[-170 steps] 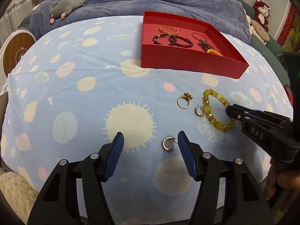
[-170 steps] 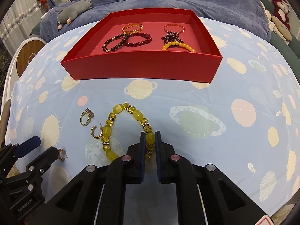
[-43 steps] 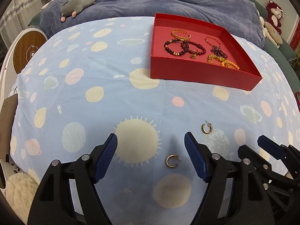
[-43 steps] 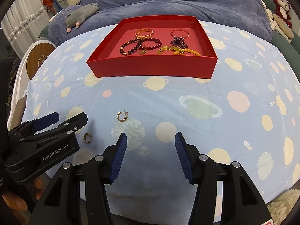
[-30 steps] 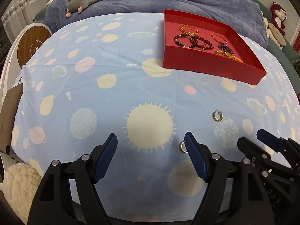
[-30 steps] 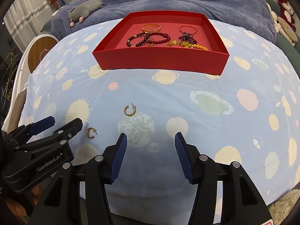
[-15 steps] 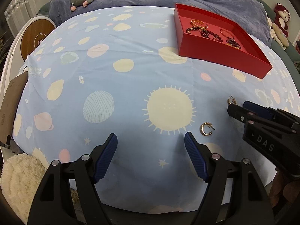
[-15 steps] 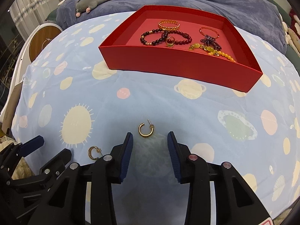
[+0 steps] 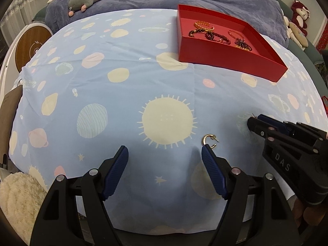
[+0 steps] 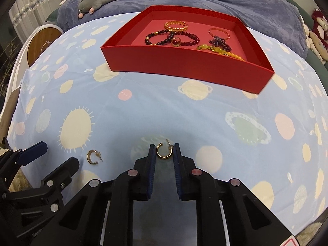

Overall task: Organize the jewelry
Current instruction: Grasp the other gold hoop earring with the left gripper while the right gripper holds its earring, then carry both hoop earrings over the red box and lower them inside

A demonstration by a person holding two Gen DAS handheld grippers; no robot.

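A red tray (image 10: 184, 65) (image 9: 225, 60) at the far side holds several bracelets and a ring. Two gold hoop earrings lie on the blue planet-print cloth. My right gripper (image 10: 164, 152) is low on the cloth with its jaws narrowed around one hoop earring (image 10: 164, 150), each pad close to its side. My left gripper (image 9: 165, 153) is wide open and empty; the other hoop earring (image 9: 210, 141) lies just past its right fingertip, and it also shows in the right wrist view (image 10: 93, 156). The right gripper also shows in the left wrist view (image 9: 254, 121).
A grey plush toy (image 10: 98, 1) lies on the blue blanket behind the cloth. A round wooden-topped stand (image 9: 33, 45) is at the left. Plush toys (image 9: 297, 26) sit at the far right. A cream fluffy rug (image 9: 18, 203) is at the lower left.
My right gripper has come down over the earring and its jaws have narrowed around it. My left gripper has shifted left, so the other earring now lies by its right fingertip.
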